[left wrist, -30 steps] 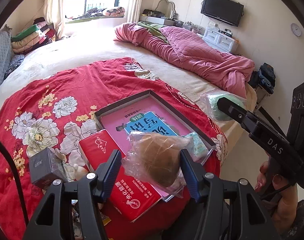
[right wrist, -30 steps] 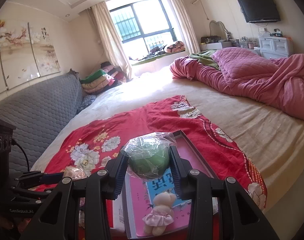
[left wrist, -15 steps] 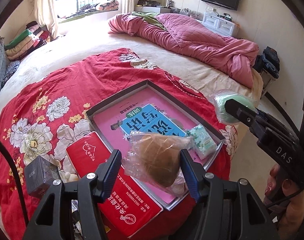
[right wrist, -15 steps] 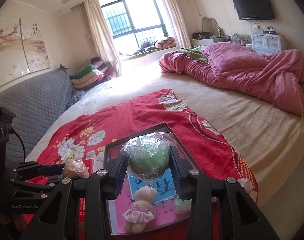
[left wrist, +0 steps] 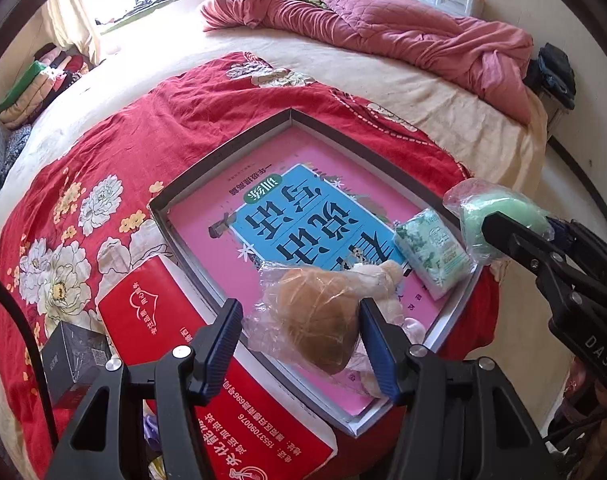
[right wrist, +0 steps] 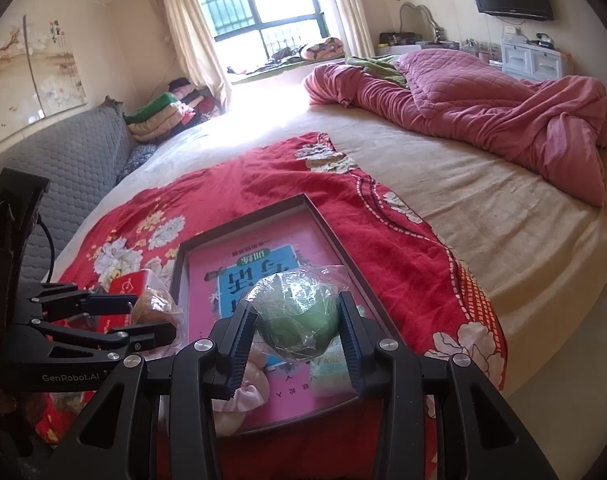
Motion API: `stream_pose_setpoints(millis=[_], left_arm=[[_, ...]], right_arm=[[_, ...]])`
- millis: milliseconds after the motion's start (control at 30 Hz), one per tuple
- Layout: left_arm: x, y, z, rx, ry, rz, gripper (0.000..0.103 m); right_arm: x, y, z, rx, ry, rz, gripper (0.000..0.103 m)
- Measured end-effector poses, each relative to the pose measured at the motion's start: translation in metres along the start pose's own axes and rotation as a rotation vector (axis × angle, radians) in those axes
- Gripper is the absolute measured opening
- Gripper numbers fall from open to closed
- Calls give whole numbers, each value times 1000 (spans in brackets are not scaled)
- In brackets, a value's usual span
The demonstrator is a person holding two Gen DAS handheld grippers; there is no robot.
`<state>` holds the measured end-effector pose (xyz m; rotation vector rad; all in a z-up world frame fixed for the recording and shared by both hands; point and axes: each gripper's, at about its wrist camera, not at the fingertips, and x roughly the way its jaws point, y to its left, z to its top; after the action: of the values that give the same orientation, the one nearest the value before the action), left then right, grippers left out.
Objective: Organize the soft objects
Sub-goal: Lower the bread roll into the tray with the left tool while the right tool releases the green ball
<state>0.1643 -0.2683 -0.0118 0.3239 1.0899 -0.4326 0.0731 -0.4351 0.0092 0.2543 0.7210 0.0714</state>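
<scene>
Both claws are at the placing step over the tray [left wrist: 207, 184] on the bed: the left claw [left wrist: 299, 344] grips a wrapped brown bun [left wrist: 319, 320], the right claw [right wrist: 299, 332] a wrapped green ball [right wrist: 295, 320], and each next needs lowering onto bare tray floor before letting go.

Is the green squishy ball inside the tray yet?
Not yet. The green ball is pinched in the right tool, up above the tray.

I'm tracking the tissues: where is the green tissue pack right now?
In the left wrist view the green tissue pack lies in the tray's right corner, beside the blue book, left of the wrapped green ball.
</scene>
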Motion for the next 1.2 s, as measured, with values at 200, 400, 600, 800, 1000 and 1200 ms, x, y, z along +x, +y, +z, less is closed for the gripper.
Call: stream_pose_setpoints(millis=[200,400,600,800,1000,1200], left_arm=[[26,-11,5,74,81,63,59],[37,-13,4,89,108,96,59],[44,-9,3,82,125,97,59],[53,-9,0,77,140,104,59],[57,-7,1,85,141,110,59],[58,-1,3,80,137,111,59]], right_arm=[[15,4,-10,-21,51,7,41],[24,6,-16,-53,81,9,42],[38,7,-24,-67,121,0,42],[48,15,-28,-104,129,10,42],[63,25,-26,-143,127,28,42],[75,26,-22,-135,104,60,42]])
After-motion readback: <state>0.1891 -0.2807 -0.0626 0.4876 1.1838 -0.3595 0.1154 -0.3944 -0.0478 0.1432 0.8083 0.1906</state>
